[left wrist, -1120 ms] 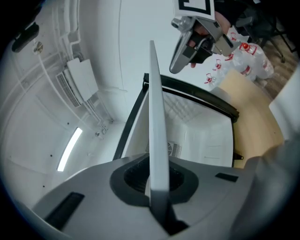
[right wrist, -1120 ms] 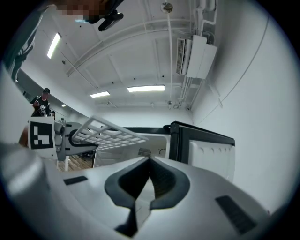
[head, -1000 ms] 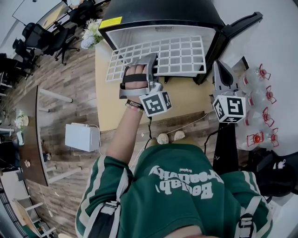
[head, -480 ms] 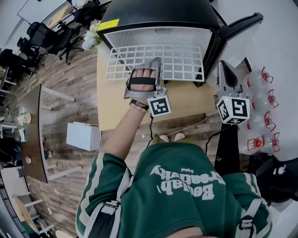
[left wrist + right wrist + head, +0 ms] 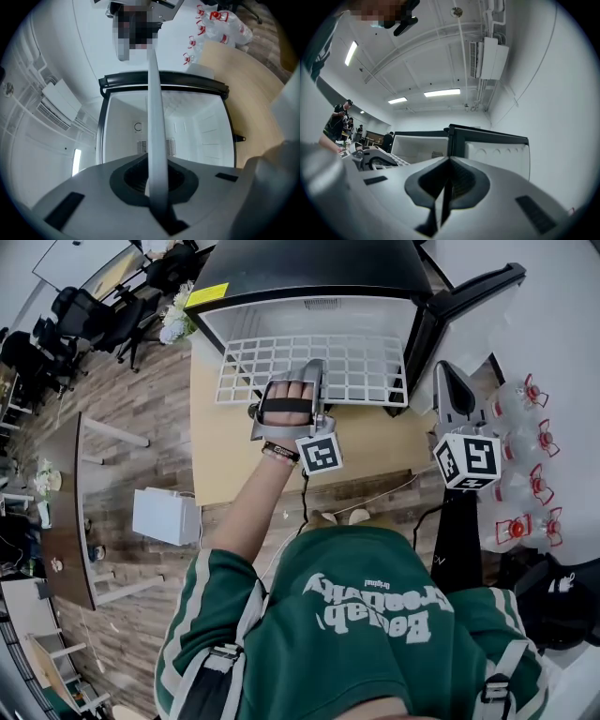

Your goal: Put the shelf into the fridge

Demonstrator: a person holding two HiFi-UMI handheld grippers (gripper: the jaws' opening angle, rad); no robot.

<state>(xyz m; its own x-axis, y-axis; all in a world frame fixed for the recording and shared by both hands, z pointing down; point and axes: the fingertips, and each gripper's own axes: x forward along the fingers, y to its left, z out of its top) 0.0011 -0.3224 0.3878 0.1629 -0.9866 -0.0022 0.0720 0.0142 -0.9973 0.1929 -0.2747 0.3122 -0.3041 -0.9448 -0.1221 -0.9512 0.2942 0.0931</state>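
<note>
Shelf level, long axis left-right, far edge at fridge mouth, rest over surface. Left hand-held gripper clamped on near edge; right hand-held gripper closed, empty, right of shelf.

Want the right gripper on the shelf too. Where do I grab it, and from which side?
Take the shelf by its near rail, right of the clamped left gripper, coming in level from the person's side. The grid lies flat, far edge at the fridge mouth, so only that thin rail is reachable. Open the shut right gripper first.
</note>
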